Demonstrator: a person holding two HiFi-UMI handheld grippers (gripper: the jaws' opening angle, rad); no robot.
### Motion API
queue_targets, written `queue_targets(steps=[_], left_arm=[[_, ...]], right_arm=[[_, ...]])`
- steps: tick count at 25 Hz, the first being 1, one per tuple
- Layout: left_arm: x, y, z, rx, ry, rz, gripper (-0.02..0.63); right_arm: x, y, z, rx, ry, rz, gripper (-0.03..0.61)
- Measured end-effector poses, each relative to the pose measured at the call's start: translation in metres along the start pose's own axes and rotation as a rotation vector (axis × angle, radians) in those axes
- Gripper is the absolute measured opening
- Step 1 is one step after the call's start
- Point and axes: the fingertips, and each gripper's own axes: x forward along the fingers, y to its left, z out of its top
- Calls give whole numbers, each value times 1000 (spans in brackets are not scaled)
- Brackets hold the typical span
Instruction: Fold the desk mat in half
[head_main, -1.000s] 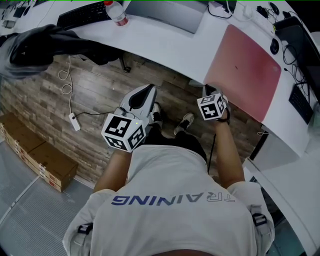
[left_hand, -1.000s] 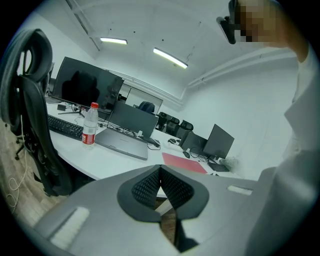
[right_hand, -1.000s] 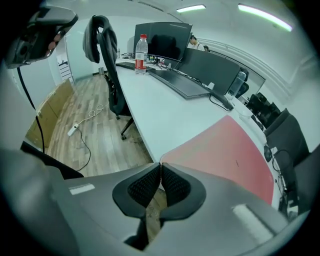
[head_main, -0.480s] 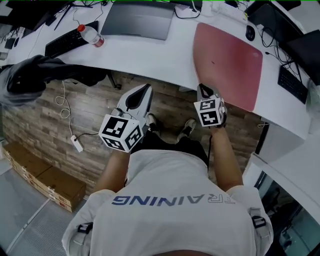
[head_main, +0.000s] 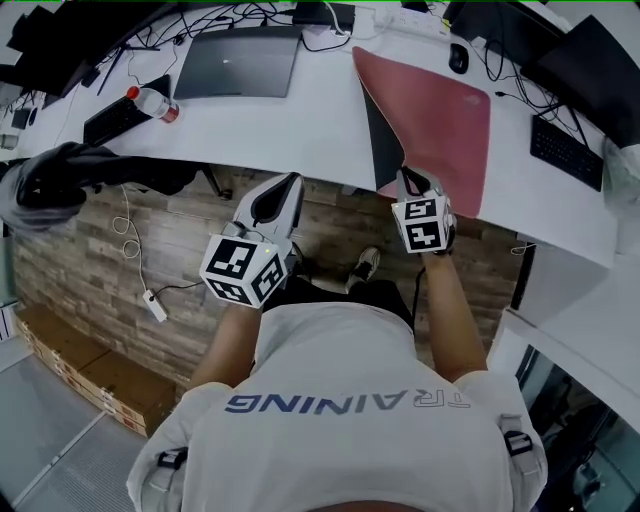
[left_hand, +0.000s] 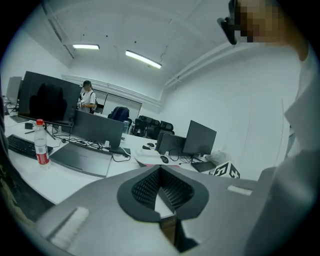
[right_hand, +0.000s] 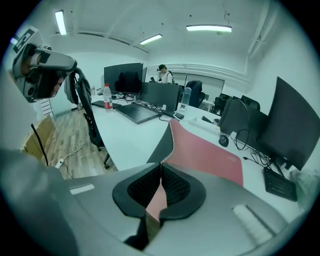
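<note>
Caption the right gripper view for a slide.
Right gripper shut on the pink desk mat, one edge raised off the white desk.

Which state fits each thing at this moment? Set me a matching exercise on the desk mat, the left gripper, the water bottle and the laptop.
Things:
1. desk mat
2. left gripper
3. water bottle
4. laptop

States:
A. closed, lying flat on the desk
B. near corner raised, pinched by the right gripper
C. upright beside the keyboard
D. nothing between its jaws

Pairs: 1-B, 2-D, 3-C, 4-A
</note>
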Motion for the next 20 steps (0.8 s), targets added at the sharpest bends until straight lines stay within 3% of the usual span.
queue_targets(steps=[9,20], left_arm=[[32,-59,7,79,-2,-45,-2],[69,-118,-3,84,16,-124,-2]], right_arm=[[-27,-54,-30,69,-5,-49,25],[-37,-98,-108,171,78,-72,26]])
